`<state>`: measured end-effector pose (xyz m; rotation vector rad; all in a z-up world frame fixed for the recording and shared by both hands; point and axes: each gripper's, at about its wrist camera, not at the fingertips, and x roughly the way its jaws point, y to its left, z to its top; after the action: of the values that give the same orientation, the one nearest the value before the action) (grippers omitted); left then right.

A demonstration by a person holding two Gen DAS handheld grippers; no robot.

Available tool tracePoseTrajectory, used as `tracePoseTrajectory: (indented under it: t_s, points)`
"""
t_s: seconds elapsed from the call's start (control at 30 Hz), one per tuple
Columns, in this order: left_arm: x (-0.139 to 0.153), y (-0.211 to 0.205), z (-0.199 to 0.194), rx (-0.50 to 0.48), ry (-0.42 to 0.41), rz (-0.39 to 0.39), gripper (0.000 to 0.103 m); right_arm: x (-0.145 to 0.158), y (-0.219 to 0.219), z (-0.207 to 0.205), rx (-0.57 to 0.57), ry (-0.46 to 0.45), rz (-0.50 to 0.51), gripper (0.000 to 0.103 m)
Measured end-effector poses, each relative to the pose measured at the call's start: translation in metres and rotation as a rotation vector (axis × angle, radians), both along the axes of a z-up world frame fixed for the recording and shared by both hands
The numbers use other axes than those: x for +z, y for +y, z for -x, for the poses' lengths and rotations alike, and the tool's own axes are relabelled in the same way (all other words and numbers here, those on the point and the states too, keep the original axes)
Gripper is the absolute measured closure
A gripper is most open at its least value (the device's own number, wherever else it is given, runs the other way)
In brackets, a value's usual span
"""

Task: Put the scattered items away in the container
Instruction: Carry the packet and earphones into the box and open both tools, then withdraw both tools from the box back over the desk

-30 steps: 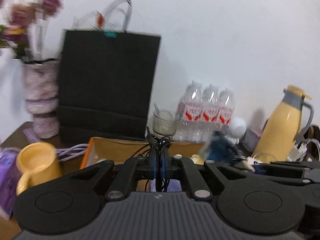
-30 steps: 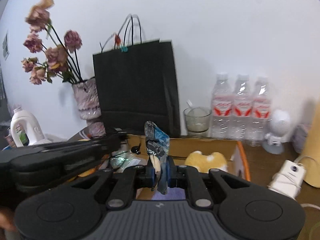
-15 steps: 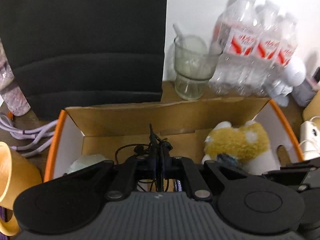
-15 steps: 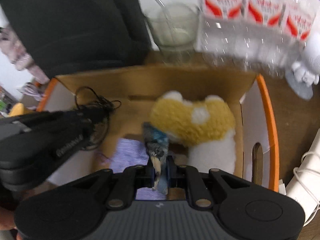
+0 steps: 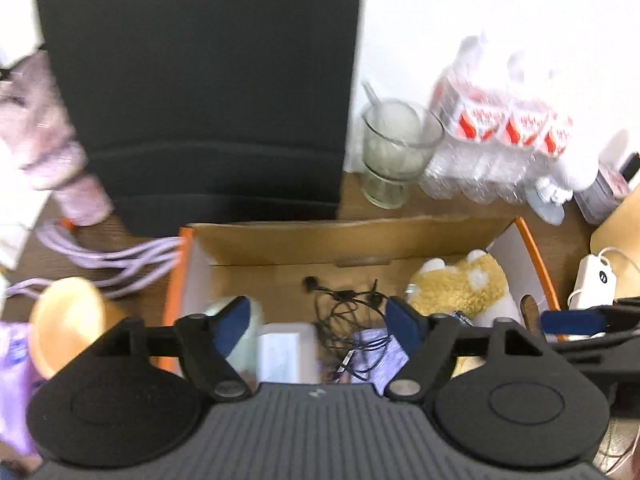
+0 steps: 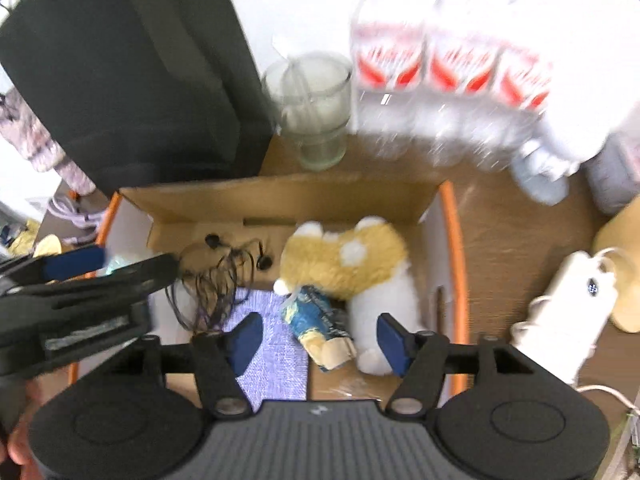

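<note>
— Where are your tongs right now?

— Both hang over the cardboard box (image 6: 280, 196) with the orange rim, pointing down into it. My left tongs (image 5: 318, 316) are spreading, nothing between the blue pads; the tangled black earphone cable (image 5: 348, 304) lies loose on the box floor below them. My right tongs (image 6: 318, 338) are opening too. The small blue-and-yellow packet (image 6: 316, 320) sits in the gap between the pads, but neither pad presses on it; it rests on the box floor.

— What else is in the box?

— A yellow-and-white plush toy (image 6: 356, 260) against the right wall, touching the packet. A lilac cloth (image 6: 272, 356) lies flat near the front edge, just left of the packet. In the left view I also see a white block (image 5: 286, 350) beside a pale round thing (image 5: 240, 344) at the left wall; what they are I cannot tell.

— And around the box?

— On the desk (image 6: 504, 240), behind the box's back edge, stand a black paper bag (image 5: 192, 92), a glass cup (image 6: 316, 108) and 3 water bottles (image 6: 448, 92). A white adapter (image 6: 568, 304) lies off the right edge, lilac cords (image 5: 116, 256) and an orange mug (image 5: 68, 328) off the left.
</note>
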<state>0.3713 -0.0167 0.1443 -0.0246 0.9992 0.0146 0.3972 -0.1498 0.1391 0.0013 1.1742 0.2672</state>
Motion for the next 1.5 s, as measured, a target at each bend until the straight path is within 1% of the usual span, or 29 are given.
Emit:
tracePoseTrajectory:
  t_s: [0.03,0.07,0.1,0.13,0.17,0.23,0.37,0.47,0.5,0.57,0.63,0.67,0.7,0.73,0.8,0.9,1.0,1.1,1.13,1.2,1.27,1.33,1.37,1.5]
  points:
    - [0.007,0.002,0.003,0.013,-0.003,0.001,0.014,0.009,-0.005,0.001,-0.008,-0.024,0.000,0.034]
    - [0.013,0.004,0.009,0.025,-0.008,0.003,0.011,0.020,-0.007,0.009,-0.016,-0.054,-0.007,0.033]
    - [0.020,0.007,0.018,0.034,-0.018,0.006,0.007,0.029,-0.012,0.014,-0.017,-0.087,-0.024,0.028]
    - [0.024,0.008,0.024,0.037,-0.028,0.008,0.006,0.038,-0.013,0.023,-0.010,-0.122,-0.043,0.027]
    - [0.028,0.009,0.030,0.040,-0.033,0.008,0.006,0.046,-0.013,0.033,-0.007,-0.159,-0.050,0.026]
    - [0.033,0.009,0.042,0.051,-0.048,0.000,0.006,0.056,-0.009,0.048,-0.002,-0.194,-0.039,0.026]
    - [0.044,0.010,0.067,0.063,-0.100,-0.026,0.005,0.069,-0.006,0.074,0.014,-0.231,-0.020,0.026]
    - [0.048,0.010,0.085,0.073,-0.169,-0.033,0.005,0.074,-0.007,0.086,0.014,-0.267,-0.028,0.026]
    - [0.049,0.010,0.094,0.076,-0.216,-0.036,0.005,0.071,-0.007,0.090,0.014,-0.282,-0.032,0.026]
    - [0.044,0.010,0.115,0.081,-0.341,-0.040,0.003,0.066,-0.009,0.105,0.017,-0.342,-0.050,0.025]
    - [0.034,0.010,0.135,0.061,-0.471,-0.067,0.002,0.056,-0.010,0.125,0.031,-0.445,-0.070,0.023]
    - [0.028,0.010,0.143,0.058,-0.516,-0.070,0.002,0.050,-0.010,0.133,0.028,-0.488,-0.075,0.021]
    - [0.021,0.010,0.149,0.062,-0.549,-0.063,0.002,0.042,-0.011,0.141,0.022,-0.534,-0.081,0.019]
    - [0.014,0.011,0.153,0.066,-0.569,-0.052,0.002,0.036,-0.011,0.148,0.017,-0.561,-0.087,0.019]
    - [0.004,0.012,0.159,0.077,-0.597,-0.030,0.002,0.022,-0.014,0.156,0.004,-0.588,-0.116,0.019]
    - [-0.008,0.011,0.167,0.067,-0.627,-0.039,0.003,0.010,-0.017,0.161,-0.016,-0.598,-0.137,0.019]
    - [-0.013,0.010,0.172,0.061,-0.636,-0.065,0.003,0.003,-0.017,0.165,-0.013,-0.607,-0.124,0.019]
    - [-0.015,0.009,0.190,0.037,-0.670,-0.079,0.003,0.000,-0.019,0.178,-0.026,-0.622,-0.108,0.019]
    - [-0.016,0.007,0.201,0.033,-0.675,-0.084,0.002,-0.001,-0.020,0.188,-0.027,-0.628,-0.106,0.019]
    - [-0.020,0.005,0.224,0.020,-0.655,-0.082,0.000,-0.006,-0.024,0.214,-0.012,-0.649,-0.101,0.019]
    - [-0.030,0.005,0.255,0.001,-0.635,-0.047,0.000,-0.015,-0.031,0.244,-0.010,-0.674,-0.103,0.019]
    - [-0.046,0.004,0.288,0.005,-0.616,-0.013,0.000,-0.029,-0.040,0.277,-0.002,-0.671,-0.114,0.019]
    - [-0.055,0.001,0.305,0.006,-0.614,-0.021,0.000,-0.037,-0.045,0.294,0.003,-0.666,-0.112,0.019]
    - [-0.083,-0.012,0.366,-0.043,-0.617,-0.084,0.000,-0.062,-0.055,0.351,0.015,-0.665,-0.101,0.019]
